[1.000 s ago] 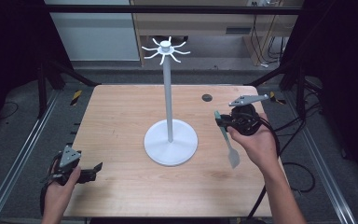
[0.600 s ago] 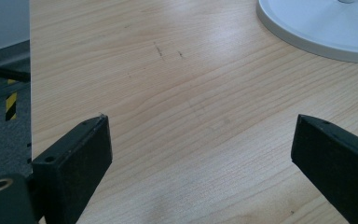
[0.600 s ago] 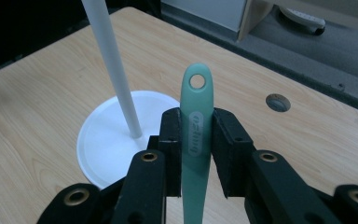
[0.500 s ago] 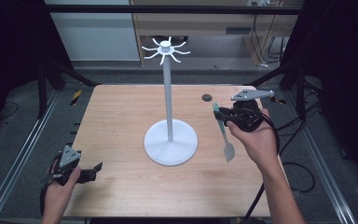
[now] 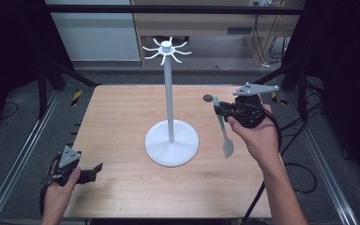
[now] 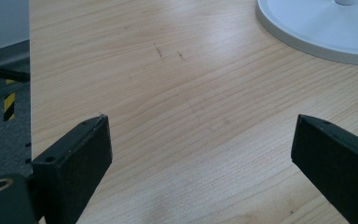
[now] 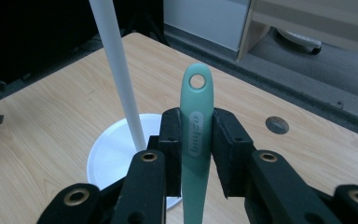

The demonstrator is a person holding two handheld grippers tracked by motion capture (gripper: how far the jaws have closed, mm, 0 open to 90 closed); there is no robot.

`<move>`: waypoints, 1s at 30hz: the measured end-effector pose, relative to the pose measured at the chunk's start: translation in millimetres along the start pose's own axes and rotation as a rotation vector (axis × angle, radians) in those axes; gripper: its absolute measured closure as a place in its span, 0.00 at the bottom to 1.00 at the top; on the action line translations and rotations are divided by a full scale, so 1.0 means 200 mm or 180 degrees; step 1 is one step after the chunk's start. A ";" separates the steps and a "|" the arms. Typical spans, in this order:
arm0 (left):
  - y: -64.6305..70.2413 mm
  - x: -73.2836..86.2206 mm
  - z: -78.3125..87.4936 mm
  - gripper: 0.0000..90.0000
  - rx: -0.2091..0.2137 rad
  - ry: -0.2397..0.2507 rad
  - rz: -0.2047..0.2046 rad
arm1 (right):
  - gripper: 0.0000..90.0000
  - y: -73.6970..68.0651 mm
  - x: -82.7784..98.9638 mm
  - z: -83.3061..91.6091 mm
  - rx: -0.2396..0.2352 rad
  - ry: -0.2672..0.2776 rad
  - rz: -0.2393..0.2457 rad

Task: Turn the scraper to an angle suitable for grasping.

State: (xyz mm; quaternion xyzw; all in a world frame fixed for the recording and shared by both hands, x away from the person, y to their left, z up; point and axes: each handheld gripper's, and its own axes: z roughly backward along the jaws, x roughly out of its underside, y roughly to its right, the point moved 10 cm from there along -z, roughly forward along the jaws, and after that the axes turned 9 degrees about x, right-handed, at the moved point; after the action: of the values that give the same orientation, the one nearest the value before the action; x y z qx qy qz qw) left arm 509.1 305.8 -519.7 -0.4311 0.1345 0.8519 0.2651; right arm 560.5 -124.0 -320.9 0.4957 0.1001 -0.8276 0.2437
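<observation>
A pale green spatula point(image 7: 196, 126) with a hole at its handle end is clamped in my right gripper point(image 7: 196, 140), jaws pressed on both sides of the handle. In the high view the right gripper point(image 5: 222, 110) holds the spatula point(image 5: 223, 133) above the table, blade hanging down, to the right of the white stand point(image 5: 169, 93). The stand has a round base point(image 5: 172, 143) and a crown of hooks point(image 5: 167, 48) on top. My left gripper point(image 5: 91, 173) rests at the table's front left corner, open, with bare wood between its jaws point(image 6: 200, 140).
A small dark round disc point(image 5: 208, 98) lies on the wooden table point(image 5: 117, 117) behind the right gripper. Metal rails run along both table sides. A cable trails from the right gripper over the table's right edge.
The right gripper has risen with the spatula, whose blade now hangs higher above the table. The left gripper has stayed where it was.
</observation>
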 end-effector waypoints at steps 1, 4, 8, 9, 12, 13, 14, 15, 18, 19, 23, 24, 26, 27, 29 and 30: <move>0.00 0.00 0.00 0.05 0.0002 -0.0001 -0.0003 | 0.83 0.00 -0.01 0.00 0.0004 0.0018 -0.0005; 0.00 0.00 0.00 0.05 0.0003 0.0001 -0.0003 | 0.83 0.00 -0.03 0.01 0.0006 0.0057 0.0011; 0.00 0.00 0.00 0.05 0.0000 -0.0001 -0.0007 | 0.83 -0.01 -0.06 0.01 -0.0006 0.0097 0.0003; 0.00 0.00 0.00 0.05 0.0000 -0.0001 -0.0007 | 0.83 -0.02 -0.07 0.02 -0.0012 0.0095 -0.0013; 0.00 0.00 0.00 0.05 0.0004 0.0006 0.0000 | 0.83 -0.03 -0.09 0.03 -0.0030 0.0138 0.0003; 0.01 0.00 -0.01 0.05 0.0009 0.0000 -0.0004 | 0.83 -0.04 -0.10 0.03 -0.0035 0.0144 0.0002; 0.01 0.00 -0.01 0.05 0.0007 0.0007 0.0002 | 0.83 -0.04 -0.10 0.03 -0.0037 0.0149 0.0004; 0.00 0.00 -0.01 0.05 0.0005 0.0002 -0.0001 | 0.83 -0.04 -0.11 0.03 -0.0039 0.0160 0.0004; 0.00 0.00 0.00 0.05 0.0006 0.0001 0.0003 | 0.83 -0.05 -0.12 0.03 -0.0042 0.0169 0.0025; 0.00 0.00 0.00 0.05 0.0005 0.0003 0.0010 | 0.83 -0.05 -0.12 0.03 -0.0043 0.0178 0.0011; 0.00 0.00 -0.01 0.05 0.0007 0.0006 0.0009 | 0.83 -0.06 -0.14 0.04 -0.0055 0.0212 0.0008; 0.00 0.00 -0.01 0.05 0.0008 0.0006 0.0006 | 0.83 -0.06 -0.14 0.04 -0.0056 0.0220 0.0005; 0.00 0.00 -0.01 0.05 0.0006 0.0010 0.0009 | 0.83 -0.06 -0.16 0.06 -0.0077 0.0249 -0.0006; 0.00 0.00 -0.01 0.05 0.0007 0.0009 0.0008 | 0.83 -0.07 -0.17 0.06 -0.0075 0.0269 -0.0008; 0.00 0.00 -0.01 0.05 0.0007 0.0010 0.0010 | 0.83 -0.07 -0.18 0.07 -0.0079 0.0295 0.0000; 0.00 0.00 -0.01 0.05 0.0009 0.0006 0.0005 | 0.83 -0.08 -0.19 0.08 -0.0086 0.0310 -0.0004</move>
State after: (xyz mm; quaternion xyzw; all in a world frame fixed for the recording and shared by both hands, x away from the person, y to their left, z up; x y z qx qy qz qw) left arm 509.9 304.8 -520.2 -0.4315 0.1363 0.8515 0.2649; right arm 555.2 -106.0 -281.8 0.5320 0.1233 -0.8012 0.2447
